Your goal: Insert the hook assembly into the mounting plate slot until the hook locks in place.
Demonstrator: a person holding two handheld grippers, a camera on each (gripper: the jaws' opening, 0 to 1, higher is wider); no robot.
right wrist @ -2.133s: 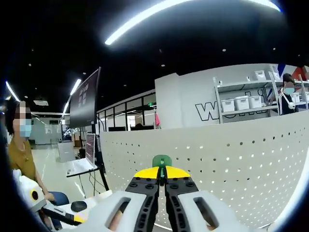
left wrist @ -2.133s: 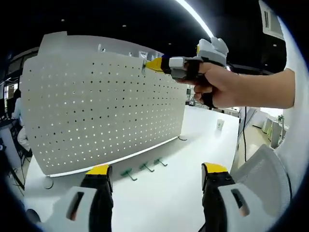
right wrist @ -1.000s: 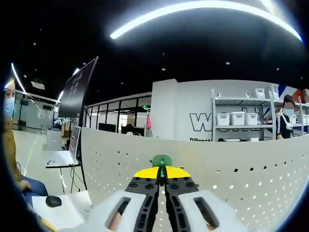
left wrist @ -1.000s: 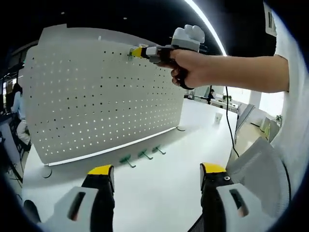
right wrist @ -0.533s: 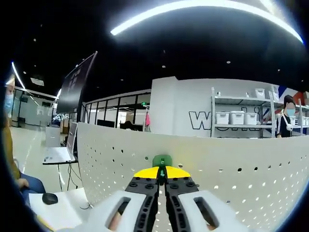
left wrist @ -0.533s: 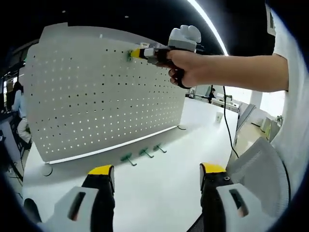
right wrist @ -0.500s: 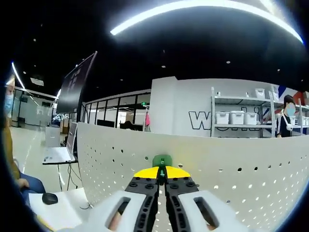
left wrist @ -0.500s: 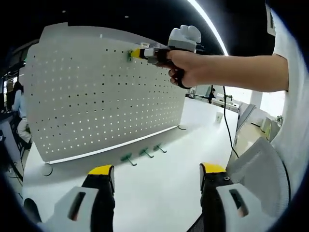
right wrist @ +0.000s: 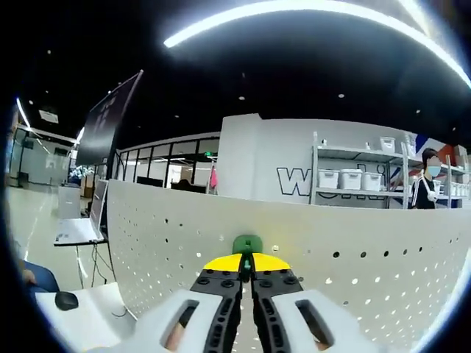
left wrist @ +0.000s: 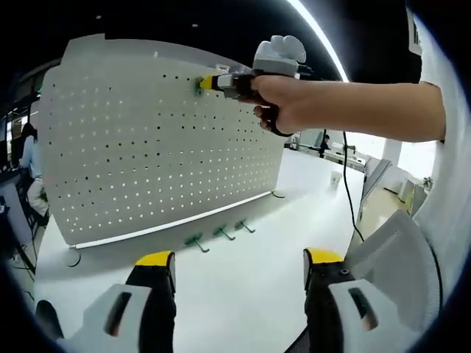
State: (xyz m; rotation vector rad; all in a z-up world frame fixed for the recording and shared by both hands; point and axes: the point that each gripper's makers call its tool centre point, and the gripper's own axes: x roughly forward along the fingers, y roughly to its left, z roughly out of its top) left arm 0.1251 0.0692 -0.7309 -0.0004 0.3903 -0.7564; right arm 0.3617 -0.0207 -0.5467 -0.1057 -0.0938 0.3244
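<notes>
Green hook [right wrist: 247, 243] pinched in the clenched jaws of the right gripper [right wrist: 247, 263], its tip against the white perforated mounting plate [left wrist: 147, 147] near the top edge. In the left gripper view, same hook [left wrist: 199, 84] at the upper row of holes, right gripper [left wrist: 221, 81] held level by a hand [left wrist: 283, 103], forearm stretched in horizontally from the right. Three more green hooks [left wrist: 218, 234] lying on the white surface [left wrist: 243, 279] at the plate's foot. Left gripper [left wrist: 239, 268] low over the surface, jaws spread and empty.
</notes>
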